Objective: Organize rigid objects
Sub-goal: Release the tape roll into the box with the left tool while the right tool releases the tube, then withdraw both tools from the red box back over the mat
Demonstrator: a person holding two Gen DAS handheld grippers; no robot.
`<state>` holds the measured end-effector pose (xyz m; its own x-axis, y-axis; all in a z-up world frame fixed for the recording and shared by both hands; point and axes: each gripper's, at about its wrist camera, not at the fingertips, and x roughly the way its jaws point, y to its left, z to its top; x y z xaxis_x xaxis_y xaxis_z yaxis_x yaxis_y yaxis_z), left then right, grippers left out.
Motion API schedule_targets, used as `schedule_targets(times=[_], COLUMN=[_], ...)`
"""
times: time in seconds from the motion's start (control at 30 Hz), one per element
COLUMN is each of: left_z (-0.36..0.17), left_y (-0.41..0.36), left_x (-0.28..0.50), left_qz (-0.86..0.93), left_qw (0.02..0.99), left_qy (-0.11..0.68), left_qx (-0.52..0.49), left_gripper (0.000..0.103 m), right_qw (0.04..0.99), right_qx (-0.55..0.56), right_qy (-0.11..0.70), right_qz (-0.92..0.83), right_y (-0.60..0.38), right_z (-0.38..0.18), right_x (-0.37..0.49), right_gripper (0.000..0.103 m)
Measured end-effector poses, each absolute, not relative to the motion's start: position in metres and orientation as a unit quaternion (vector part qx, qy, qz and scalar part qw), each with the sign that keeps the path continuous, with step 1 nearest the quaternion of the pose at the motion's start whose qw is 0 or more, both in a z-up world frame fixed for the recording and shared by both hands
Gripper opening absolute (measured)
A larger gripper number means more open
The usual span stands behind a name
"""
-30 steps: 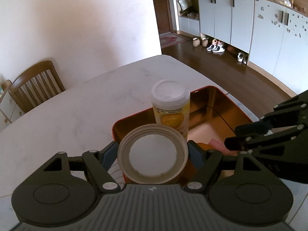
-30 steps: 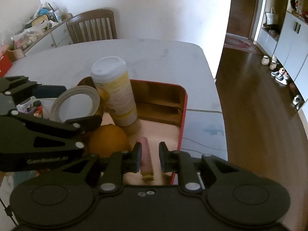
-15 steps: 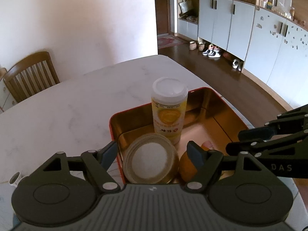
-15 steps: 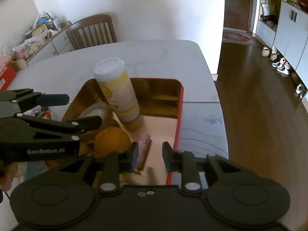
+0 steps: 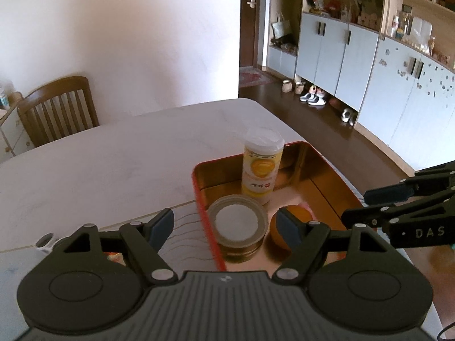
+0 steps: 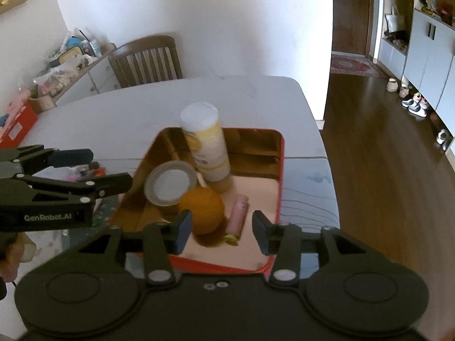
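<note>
**A:** Where did the things sit at that moment?

**B:** All in the red tin [image 6: 280,170], on the near right part of the white table [image 5: 113,156]. The tall yellow canister [image 6: 209,145] stood upright toward the far side of the tin. The low jar with the pale lid [image 6: 170,183] sat just near-left of it, against the tin's left wall. The orange [image 6: 202,209] lay beside the jar, nearer to me, and the pink tube [image 6: 239,214] lay flat on the tin floor just right of the orange.

**A:** And your claws?

**B:** My left gripper [image 5: 226,224] hung above the tin's near-left corner with its fingers wide apart, gripping nothing; the jar showed between them from above, but the pads stood clear of it. My right gripper [image 6: 221,233] was over the near edge of the tin, its jaws opening. The orange and the pink tube showed in the gap, yet neither pad pressed on them.

**A:** Anything else about?

**B:** A wooden chair [image 5: 57,110] stood at the table's far left, and some small clutter [image 6: 91,170] lay on the table left of the tin, too blurred to name.
</note>
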<state>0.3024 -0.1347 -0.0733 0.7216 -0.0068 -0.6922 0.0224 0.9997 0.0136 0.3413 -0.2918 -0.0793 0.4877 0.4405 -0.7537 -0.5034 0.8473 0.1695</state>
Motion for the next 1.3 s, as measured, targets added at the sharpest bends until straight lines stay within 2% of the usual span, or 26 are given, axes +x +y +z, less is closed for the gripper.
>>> schedule_targets(times=[0.3, 0.43, 0.7, 0.8, 1.3], left_z=[-0.054, -0.045, -0.04, -0.043, -0.091], left_y=[-0.094, -0.068, -0.017, 0.002, 0.064], left_x=[0.258, 0.24, 0.213, 0.207, 0.195], left_qz=[0.017, 0.029, 0.041, 0.045, 0.042], left_qw=[0.939, 0.943, 0.945, 0.943, 0.93], left_qy=[0.343, 0.331, 0.326, 0.329, 0.363], left_qx=[0.01, 0.009, 0.003, -0.004, -0.035], left_gripper=[0.079, 0.082, 0.085, 0.088, 0.088], right_qw=[0.867, 0.868, 0.871, 0.868, 0.861], right_qx=[-0.029, -0.028, -0.027, -0.027, -0.079], right_qy=[0.406, 0.399, 0.378, 0.377, 0.402], right_qz=[0.288, 0.295, 0.314, 0.322, 0.302], right_y=[-0.266, -0.249, -0.21, -0.193, -0.116], right_z=[-0.058, -0.053, -0.049, -0.051, -0.093], right_x=[0.306, 0.289, 0.259, 0.251, 0.237], right_gripper=[0.066, 0.074, 0.099, 0.102, 0.102])
